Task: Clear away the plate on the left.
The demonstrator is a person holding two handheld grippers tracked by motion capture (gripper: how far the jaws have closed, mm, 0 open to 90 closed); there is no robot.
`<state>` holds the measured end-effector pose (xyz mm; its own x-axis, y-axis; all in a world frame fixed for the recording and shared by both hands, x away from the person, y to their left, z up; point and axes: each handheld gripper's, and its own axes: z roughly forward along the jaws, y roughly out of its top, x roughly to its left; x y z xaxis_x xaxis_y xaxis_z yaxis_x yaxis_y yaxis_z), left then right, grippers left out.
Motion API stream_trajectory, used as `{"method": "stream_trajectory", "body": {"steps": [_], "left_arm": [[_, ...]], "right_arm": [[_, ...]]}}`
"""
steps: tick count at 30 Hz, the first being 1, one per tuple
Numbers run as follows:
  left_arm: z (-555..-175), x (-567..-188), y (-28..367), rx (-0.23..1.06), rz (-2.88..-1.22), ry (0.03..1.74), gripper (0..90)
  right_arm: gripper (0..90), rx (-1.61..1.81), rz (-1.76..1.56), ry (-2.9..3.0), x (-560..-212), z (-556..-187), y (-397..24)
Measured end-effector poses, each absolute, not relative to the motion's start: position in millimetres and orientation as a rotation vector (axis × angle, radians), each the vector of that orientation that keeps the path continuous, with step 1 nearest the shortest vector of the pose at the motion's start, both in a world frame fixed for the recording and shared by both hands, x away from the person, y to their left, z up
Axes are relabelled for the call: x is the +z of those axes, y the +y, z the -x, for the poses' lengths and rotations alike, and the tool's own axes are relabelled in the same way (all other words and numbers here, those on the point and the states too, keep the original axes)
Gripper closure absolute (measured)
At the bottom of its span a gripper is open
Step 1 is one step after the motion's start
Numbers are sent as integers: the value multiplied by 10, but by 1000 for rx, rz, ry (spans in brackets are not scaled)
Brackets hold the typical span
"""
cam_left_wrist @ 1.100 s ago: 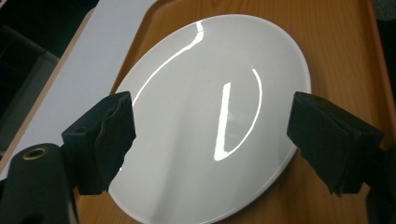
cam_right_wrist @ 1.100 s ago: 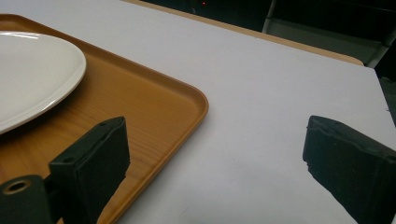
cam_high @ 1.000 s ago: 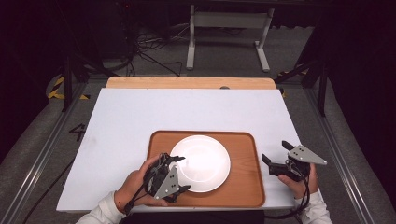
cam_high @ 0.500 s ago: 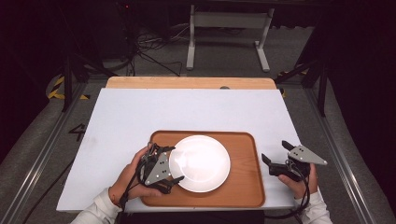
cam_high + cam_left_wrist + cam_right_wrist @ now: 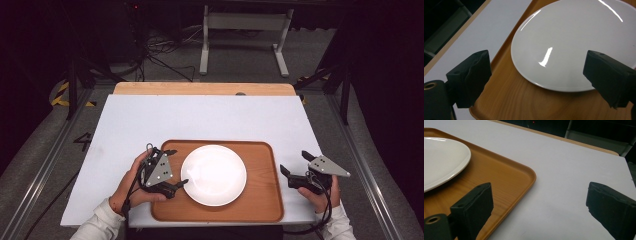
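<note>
A round white plate lies in the middle of a brown wooden tray at the table's near edge. My left gripper hovers over the tray's left part, open, its jaws pointing at the plate's left rim. In the left gripper view the plate lies just beyond the spread jaws, above the tray, and nothing is held. My right gripper stands open on the table, right of the tray. In the right gripper view the tray's corner and the plate's rim are at the left.
The white table top stretches bare behind the tray, with a wooden strip along its far edge. Beyond it are a dark floor, cables and a metal stand. Rails run along both sides of the table.
My left gripper has drawn back to the left, from over the plate's near-left rim to the tray's left edge. The right gripper and the plate have stayed put.
</note>
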<state>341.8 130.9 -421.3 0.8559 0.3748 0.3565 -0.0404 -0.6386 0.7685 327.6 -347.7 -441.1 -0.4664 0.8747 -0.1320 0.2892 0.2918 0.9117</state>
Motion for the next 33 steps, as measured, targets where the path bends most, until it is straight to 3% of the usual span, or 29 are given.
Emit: {"method": "stream_trajectory", "body": {"steps": [33], "left_arm": [[-3594,-4317,2082,685,-2180,520,100]], "right_arm": [[80,1157,-1030,1921,-4415,-3272,-3458]]}}
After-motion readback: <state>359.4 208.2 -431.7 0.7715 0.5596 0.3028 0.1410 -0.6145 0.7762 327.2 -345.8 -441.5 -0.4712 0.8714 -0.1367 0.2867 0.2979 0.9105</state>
